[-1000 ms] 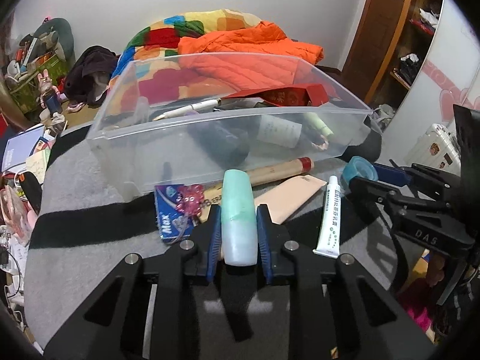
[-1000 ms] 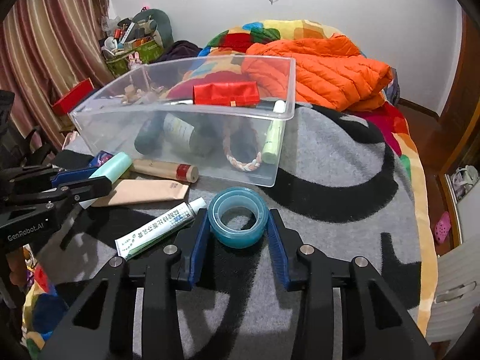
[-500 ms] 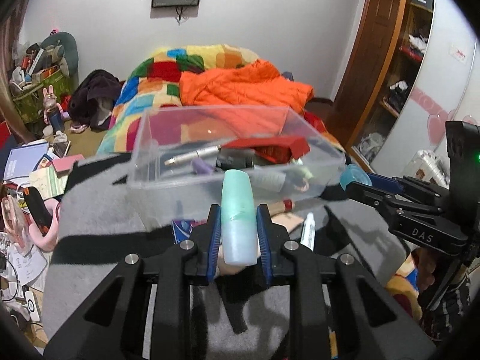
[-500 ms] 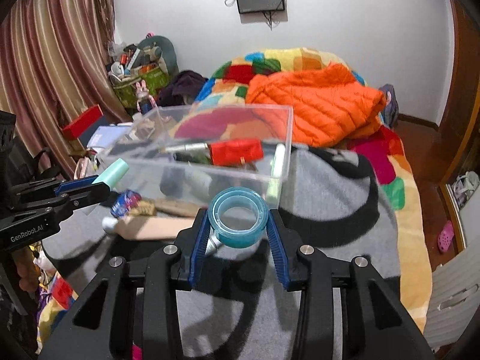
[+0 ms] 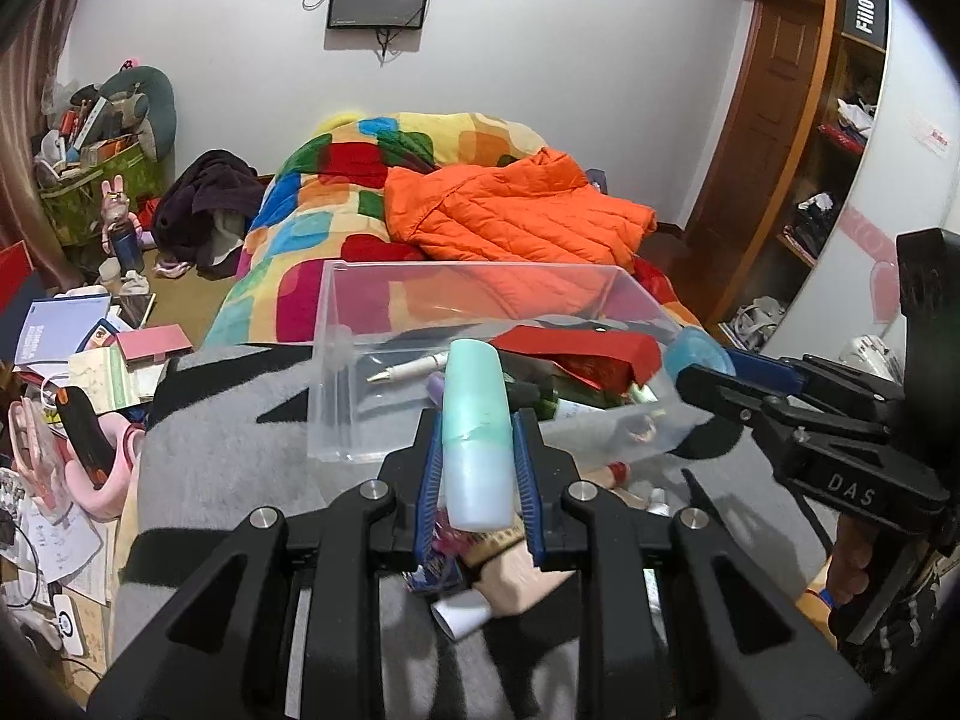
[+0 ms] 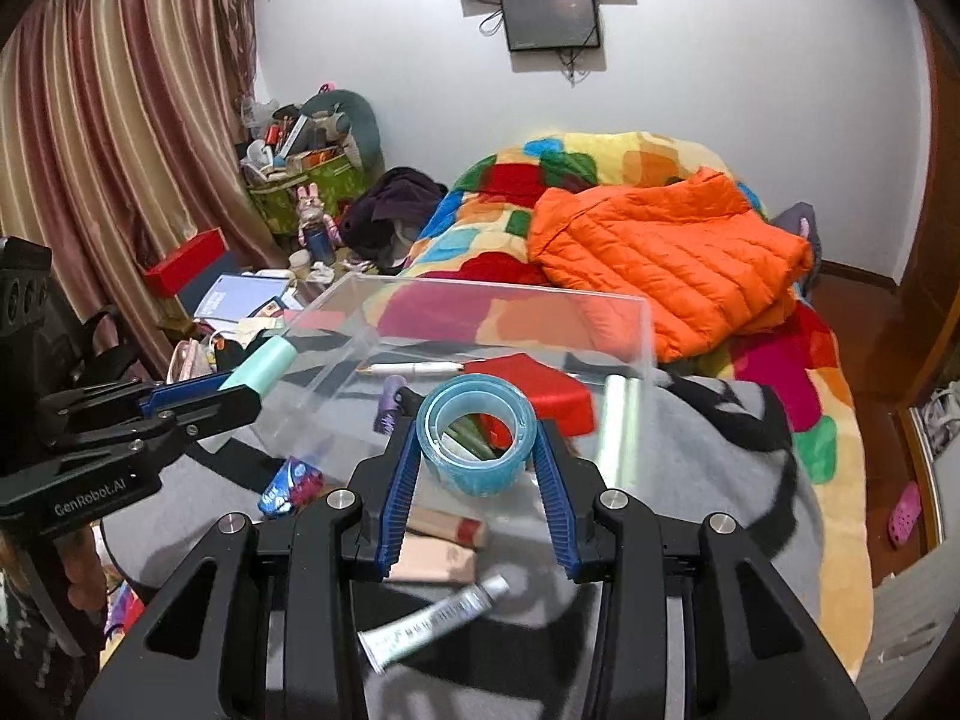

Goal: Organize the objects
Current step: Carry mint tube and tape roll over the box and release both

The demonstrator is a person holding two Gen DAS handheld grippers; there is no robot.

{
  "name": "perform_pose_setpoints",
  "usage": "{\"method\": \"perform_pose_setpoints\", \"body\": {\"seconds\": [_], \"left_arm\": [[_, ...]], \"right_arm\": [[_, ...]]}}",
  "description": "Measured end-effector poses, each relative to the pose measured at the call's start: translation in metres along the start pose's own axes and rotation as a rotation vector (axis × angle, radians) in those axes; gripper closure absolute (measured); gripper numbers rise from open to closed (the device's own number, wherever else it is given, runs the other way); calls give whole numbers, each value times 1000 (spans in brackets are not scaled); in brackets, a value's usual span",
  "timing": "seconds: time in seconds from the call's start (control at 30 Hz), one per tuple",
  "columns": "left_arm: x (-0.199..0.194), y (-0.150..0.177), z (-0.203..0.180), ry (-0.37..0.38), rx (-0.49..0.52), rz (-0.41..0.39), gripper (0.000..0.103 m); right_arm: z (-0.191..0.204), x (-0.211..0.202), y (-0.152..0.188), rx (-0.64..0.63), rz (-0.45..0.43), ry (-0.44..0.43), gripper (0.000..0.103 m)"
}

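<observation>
**Both claws loaded, held above the clear bin**

Your left claw (image 5: 477,480) is pinching a mint-green tube (image 5: 477,450) between its blue pads, the tube standing nearly upright with its cap end toward the clear plastic bin (image 5: 336,372). Your right claw (image 6: 477,450) is pinching a blue tape roll (image 6: 477,435), the pads pressed on opposite sides of the roll and its open core facing the camera.

The bin rests on the grey and black blanket (image 6: 708,468) covering the bed. Inside it you can see a red pouch (image 6: 540,387), a white pen (image 6: 414,369) and a dark bottle (image 5: 564,402).

The right wrist view alone shows the loose items in front of the bin: a white ointment tube (image 6: 432,624), a beige tube (image 6: 429,561), a red-capped stick (image 6: 450,525) and a blue packet (image 6: 291,486). In the left wrist view these lie mostly hidden behind the claw. An orange jacket (image 5: 516,216) lies on the patchwork quilt (image 5: 336,192) beyond the bin.
</observation>
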State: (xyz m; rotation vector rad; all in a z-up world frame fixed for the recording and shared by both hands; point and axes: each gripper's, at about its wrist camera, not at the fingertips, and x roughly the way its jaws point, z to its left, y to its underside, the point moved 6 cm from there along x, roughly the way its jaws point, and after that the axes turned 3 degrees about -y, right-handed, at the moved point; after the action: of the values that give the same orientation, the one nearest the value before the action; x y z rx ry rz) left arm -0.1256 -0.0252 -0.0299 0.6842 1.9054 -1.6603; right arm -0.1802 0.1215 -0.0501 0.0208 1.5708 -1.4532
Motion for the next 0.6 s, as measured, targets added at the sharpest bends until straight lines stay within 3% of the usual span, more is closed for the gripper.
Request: {"method": "perform_pose_setpoints", "body": {"seconds": [0.27,0.33,0.4,0.6], "left_arm": [[31,-11,20,-20,-10,53,80],[40,-14,23,-14,-11,74,80],[49,-15,27,-16,-6,97,87],[63,-15,32,-4,-13,130,87]], "right_arm": [[19,46,-9,-32,86,-40,68],[19,55,-11,-35,102,-33,68],[18,62,-13,-40,115,-24,68],[17,84,-16,-49,151,7,68]]}}
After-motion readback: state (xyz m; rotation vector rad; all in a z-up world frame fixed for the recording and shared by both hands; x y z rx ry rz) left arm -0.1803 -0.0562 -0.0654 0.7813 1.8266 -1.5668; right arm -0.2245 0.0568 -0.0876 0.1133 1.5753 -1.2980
